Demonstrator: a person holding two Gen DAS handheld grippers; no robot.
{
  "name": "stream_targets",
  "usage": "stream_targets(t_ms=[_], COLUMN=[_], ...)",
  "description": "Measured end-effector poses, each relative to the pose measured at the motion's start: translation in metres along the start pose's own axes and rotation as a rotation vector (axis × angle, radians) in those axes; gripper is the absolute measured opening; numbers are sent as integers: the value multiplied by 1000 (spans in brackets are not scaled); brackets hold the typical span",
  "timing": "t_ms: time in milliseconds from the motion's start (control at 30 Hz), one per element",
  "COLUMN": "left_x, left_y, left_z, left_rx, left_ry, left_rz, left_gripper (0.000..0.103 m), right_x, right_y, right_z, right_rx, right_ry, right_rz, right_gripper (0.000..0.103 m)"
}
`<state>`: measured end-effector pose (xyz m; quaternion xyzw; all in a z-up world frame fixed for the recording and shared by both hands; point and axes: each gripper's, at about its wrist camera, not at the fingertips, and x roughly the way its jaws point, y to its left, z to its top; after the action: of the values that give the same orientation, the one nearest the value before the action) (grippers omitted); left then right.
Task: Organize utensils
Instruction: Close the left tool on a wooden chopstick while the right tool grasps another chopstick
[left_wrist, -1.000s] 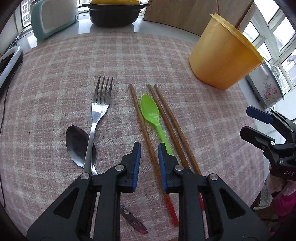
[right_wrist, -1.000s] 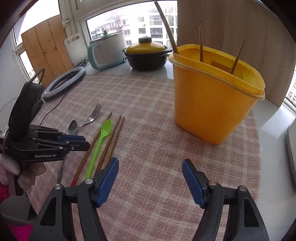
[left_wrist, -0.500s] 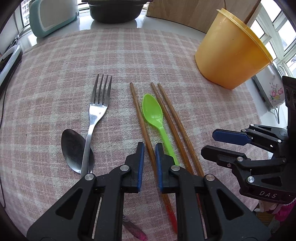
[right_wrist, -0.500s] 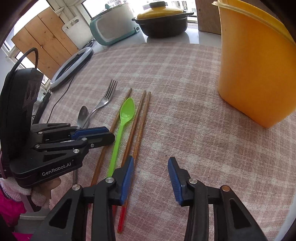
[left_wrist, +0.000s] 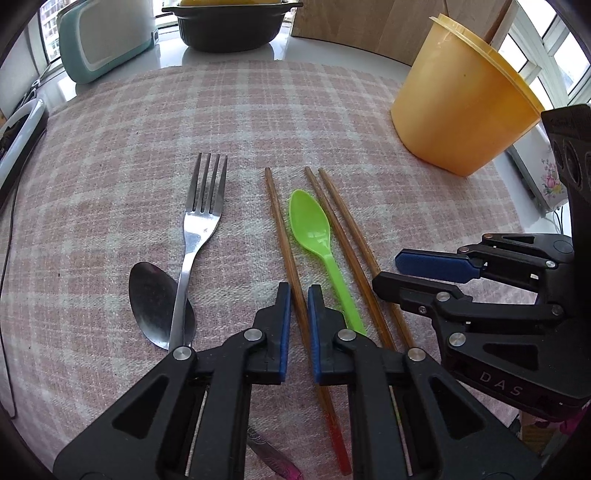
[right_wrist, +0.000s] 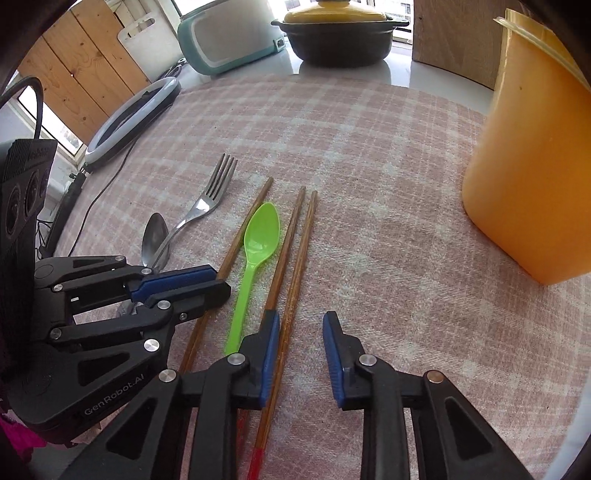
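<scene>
Your left hand-held gripper (left_wrist: 299, 314) pinches one thin, stiff, slippery chopstick (left_wrist: 282, 236) near its handle end; your right hand-held gripper (right_wrist: 299, 347), closing, straddles the rightmost chopstick (right_wrist: 295, 280) without gripping.

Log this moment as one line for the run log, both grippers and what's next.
left gripper: shut on leftmost chopstick | right gripper: closing, rightmost chopstick between jaws, not yet gripped | likely next: yellow bin

A matt, woven checked cloth (left_wrist: 295, 110) covers the counter. On it lie a polished metal fork (left_wrist: 199, 229) and a duller metal spoon (left_wrist: 155, 299), glossy green plastic spoon (left_wrist: 314, 229), and smooth brown wooden chopsticks (right_wrist: 291, 258) with red-lacquered ends. At two o'clock stands a smooth, semi-gloss yellow plastic container (left_wrist: 458, 110).
</scene>
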<state>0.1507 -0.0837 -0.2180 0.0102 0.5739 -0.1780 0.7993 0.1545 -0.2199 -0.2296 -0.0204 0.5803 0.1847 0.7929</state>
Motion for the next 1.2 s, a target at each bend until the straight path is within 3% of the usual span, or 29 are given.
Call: stream_targets(t_ms=[300, 467, 633, 800, 1200], left_x=[-5, -8, -6, -2, -29], left_y=[4, 8, 5, -1, 13], left_z=[-2, -7, -2, 2, -4], left_rx=[-9, -14, -30, 16, -129], left_ry=[4, 8, 17, -15, -77], left_rz=[6, 10, 12, 34, -108], left_gripper=[8, 8, 8, 7, 4], right_x=[5, 6, 7, 7, -11], right_y=[10, 10, 9, 11, -10], right_z=[10, 10, 14, 10, -5], right_rx=[-49, -62, -80, -85, 60], right_ry=[20, 9, 33, 6, -42], right_rz=[-45, -93, -100, -103, 16], right_gripper=[23, 9, 7, 6, 3])
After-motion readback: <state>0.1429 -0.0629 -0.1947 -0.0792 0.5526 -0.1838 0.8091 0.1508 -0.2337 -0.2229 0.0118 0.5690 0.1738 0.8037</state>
